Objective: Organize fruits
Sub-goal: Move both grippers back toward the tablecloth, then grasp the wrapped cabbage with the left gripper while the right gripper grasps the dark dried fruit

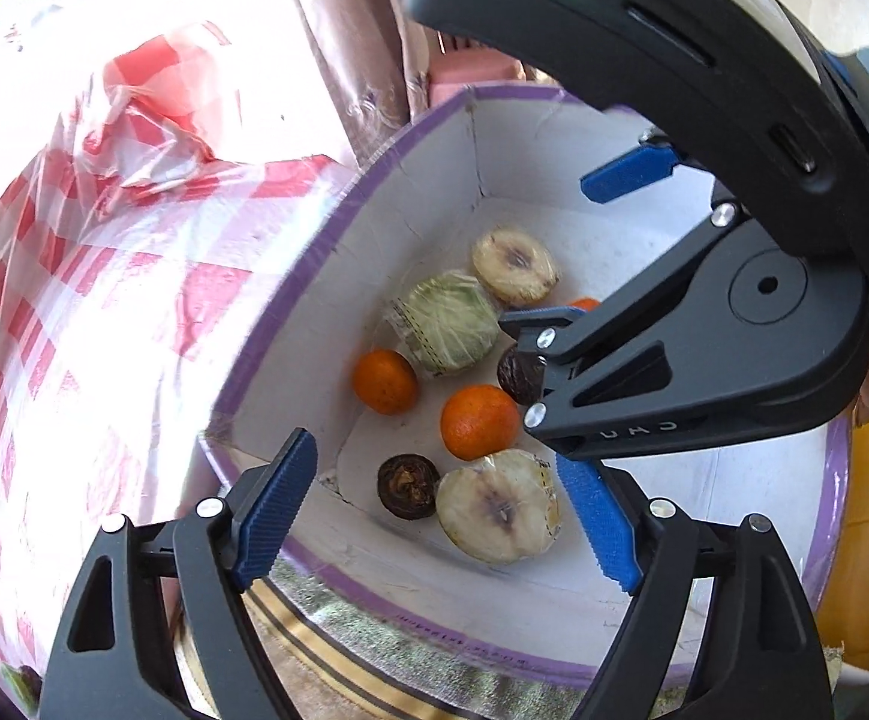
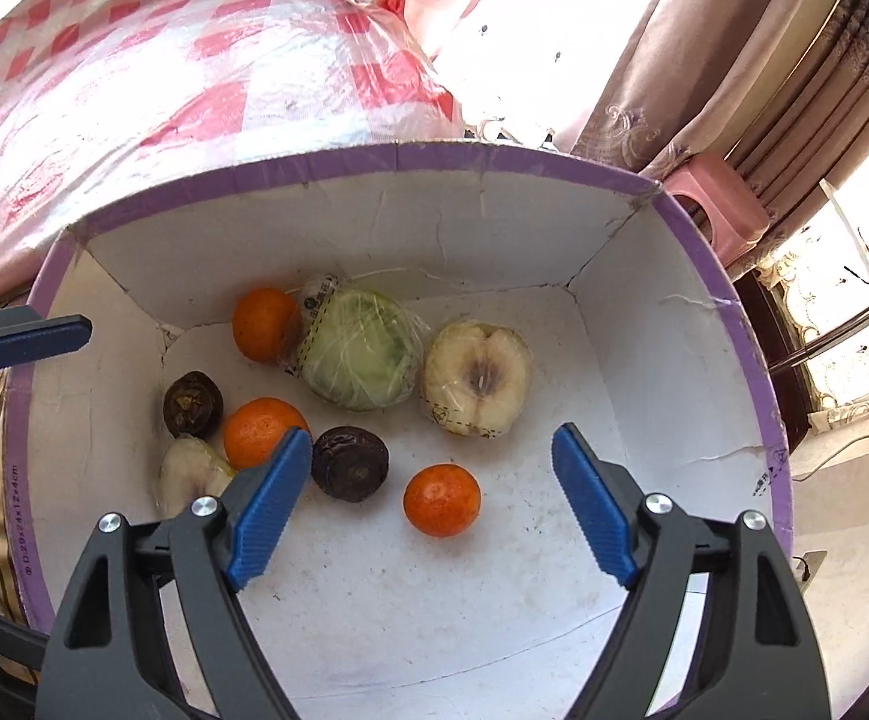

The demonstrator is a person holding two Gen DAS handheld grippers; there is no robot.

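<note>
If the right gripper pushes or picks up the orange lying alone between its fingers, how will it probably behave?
The orange looks round and lies free on the box floor, so a push would probably roll it. Its small size suggests it is light. The open right gripper seems wide enough to take it.

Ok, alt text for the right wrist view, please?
The open right gripper hangs empty over a white box with a purple rim that holds three oranges, two dark fruits, two wrapped apple halves and a wrapped green half. The nearest orange lies between its blue fingers.
</note>
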